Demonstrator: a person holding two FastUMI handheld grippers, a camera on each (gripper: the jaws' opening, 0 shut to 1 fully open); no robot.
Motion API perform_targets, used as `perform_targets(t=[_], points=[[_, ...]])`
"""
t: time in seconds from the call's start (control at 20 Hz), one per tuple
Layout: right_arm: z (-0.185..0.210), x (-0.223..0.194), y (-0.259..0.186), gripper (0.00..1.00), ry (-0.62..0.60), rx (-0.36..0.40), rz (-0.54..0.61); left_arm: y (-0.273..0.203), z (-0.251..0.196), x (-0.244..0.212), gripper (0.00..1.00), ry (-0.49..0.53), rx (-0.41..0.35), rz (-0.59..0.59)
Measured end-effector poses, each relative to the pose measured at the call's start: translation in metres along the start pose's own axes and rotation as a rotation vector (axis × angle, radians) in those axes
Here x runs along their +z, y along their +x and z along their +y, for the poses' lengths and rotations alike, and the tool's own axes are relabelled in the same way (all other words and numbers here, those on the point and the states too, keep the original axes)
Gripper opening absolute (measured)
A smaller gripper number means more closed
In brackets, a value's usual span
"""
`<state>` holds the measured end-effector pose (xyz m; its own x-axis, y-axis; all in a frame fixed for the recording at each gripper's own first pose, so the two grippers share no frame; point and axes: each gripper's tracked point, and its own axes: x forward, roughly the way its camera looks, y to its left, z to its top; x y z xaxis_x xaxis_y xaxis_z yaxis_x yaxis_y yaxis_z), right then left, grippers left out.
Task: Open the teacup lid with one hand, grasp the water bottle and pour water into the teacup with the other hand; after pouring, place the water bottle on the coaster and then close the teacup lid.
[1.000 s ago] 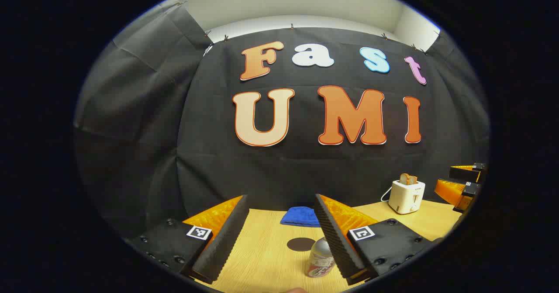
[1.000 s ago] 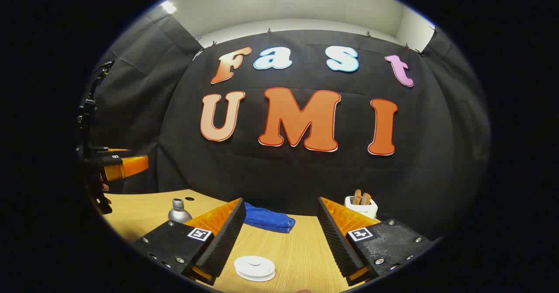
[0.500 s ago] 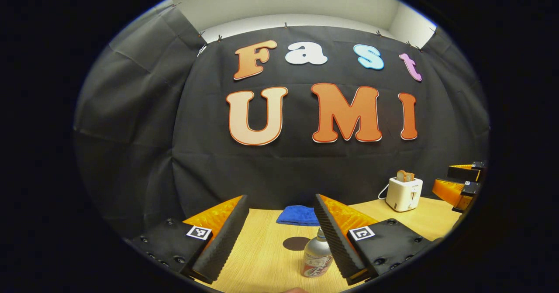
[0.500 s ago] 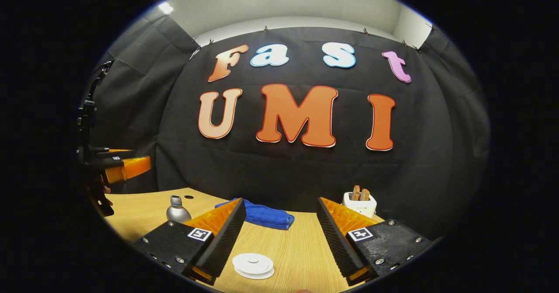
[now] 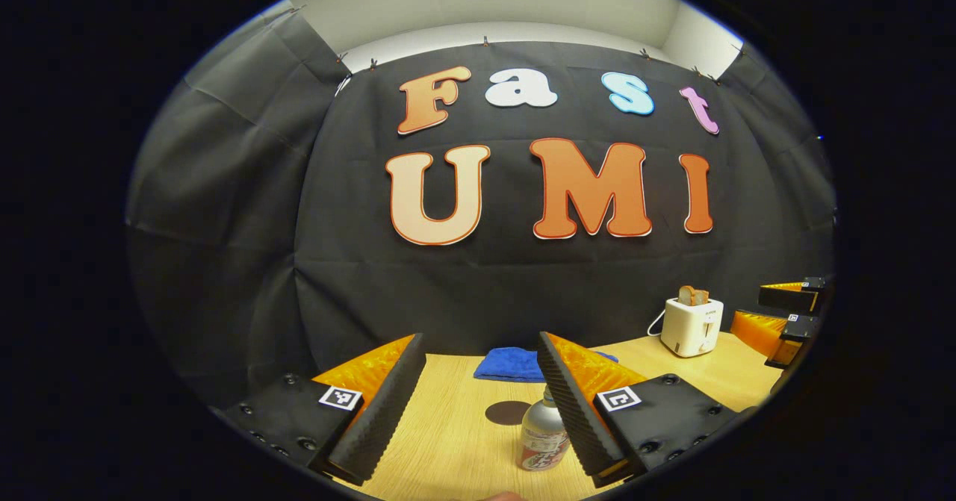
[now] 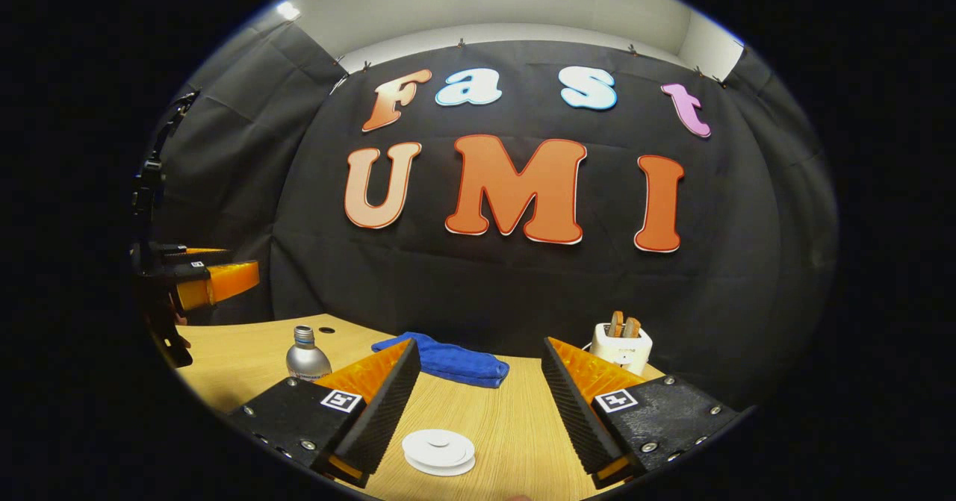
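A silver water bottle (image 5: pixel 543 441) with a red and white label stands on the wooden table (image 5: pixel 448 441), partly behind the right finger of my left gripper (image 5: pixel 482 337). That gripper is open and holds nothing. Just beyond the bottle lies a dark round coaster (image 5: pixel 508 412). In the right gripper view, the white teacup lid (image 6: pixel 438 451) sits low between the fingers of my right gripper (image 6: pixel 479 342), which is open and above it. The bottle (image 6: pixel 307 355) and the coaster (image 6: pixel 326 330) appear at the left there, near the left gripper (image 6: pixel 239 266).
A folded blue cloth (image 6: pixel 448 361) lies at the back of the table. A white toaster (image 5: pixel 693 325) with bread slices stands at the back right. The right gripper (image 5: pixel 750 307) hangs at the far right edge of the left gripper view.
Both views have tilted slightly downward, showing a little more table. In the left gripper view the bottle's neck has come into sight beside the right finger. Both grippers stay open.
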<state>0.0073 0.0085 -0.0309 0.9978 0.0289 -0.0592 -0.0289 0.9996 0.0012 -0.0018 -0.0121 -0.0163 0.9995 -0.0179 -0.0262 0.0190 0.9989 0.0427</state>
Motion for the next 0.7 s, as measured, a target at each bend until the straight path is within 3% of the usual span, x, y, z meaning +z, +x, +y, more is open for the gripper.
perform_targets(t=[0.45,0.7], points=[[0.020,-0.083,0.018,0.97,0.057,0.065,0.201,-0.005,-0.012,-0.020,1.00,0.039,-0.018,0.033],[0.029,-0.121,0.022,0.90,0.109,0.100,0.302,-0.007,-0.016,-0.030,1.00,0.056,-0.023,0.056]])
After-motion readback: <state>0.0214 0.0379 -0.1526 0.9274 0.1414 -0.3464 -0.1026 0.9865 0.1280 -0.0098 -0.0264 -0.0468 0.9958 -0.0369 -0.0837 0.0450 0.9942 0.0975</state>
